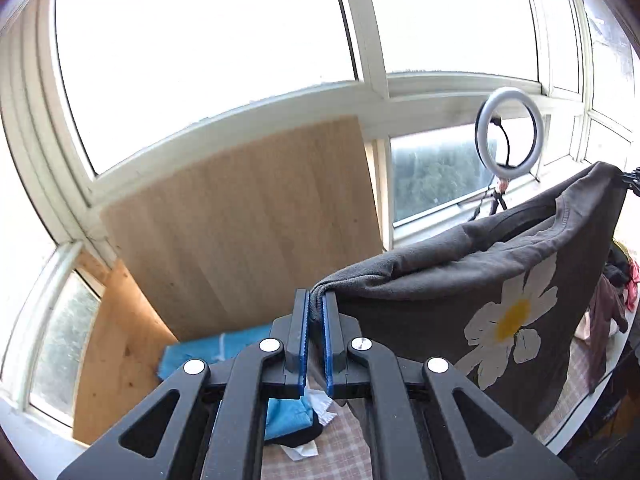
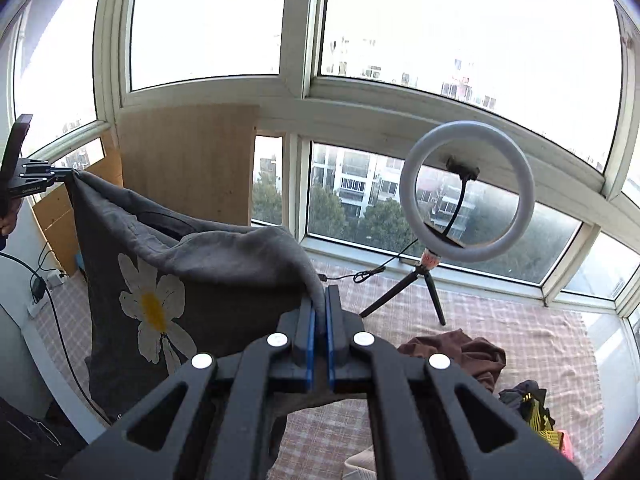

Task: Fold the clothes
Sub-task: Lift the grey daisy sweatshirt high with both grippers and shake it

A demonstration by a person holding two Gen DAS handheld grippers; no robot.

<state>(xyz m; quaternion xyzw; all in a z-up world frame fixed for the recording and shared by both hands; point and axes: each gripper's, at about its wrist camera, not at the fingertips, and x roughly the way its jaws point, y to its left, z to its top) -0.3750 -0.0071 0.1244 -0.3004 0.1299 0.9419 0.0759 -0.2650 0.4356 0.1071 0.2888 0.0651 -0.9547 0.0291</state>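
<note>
A dark grey sweatshirt (image 1: 440,292) with a white and yellow daisy print hangs in the air, stretched between my two grippers. My left gripper (image 1: 316,300) is shut on one top corner of it. My right gripper (image 2: 320,300) is shut on the other top corner of the sweatshirt (image 2: 208,272). The neck opening sags between them. In the right wrist view the left gripper (image 2: 68,174) shows at the far left, clamped on the cloth. In the left wrist view the right gripper (image 1: 630,178) shows at the far right edge.
A checked pink cloth (image 2: 520,344) covers the surface below. A ring light on a tripod (image 2: 466,192) stands by the window. A brown garment (image 2: 456,354) and a dark and yellow pile (image 2: 532,408) lie at the right. Folded blue clothes (image 1: 200,354) lie by leaning wooden boards (image 1: 240,220).
</note>
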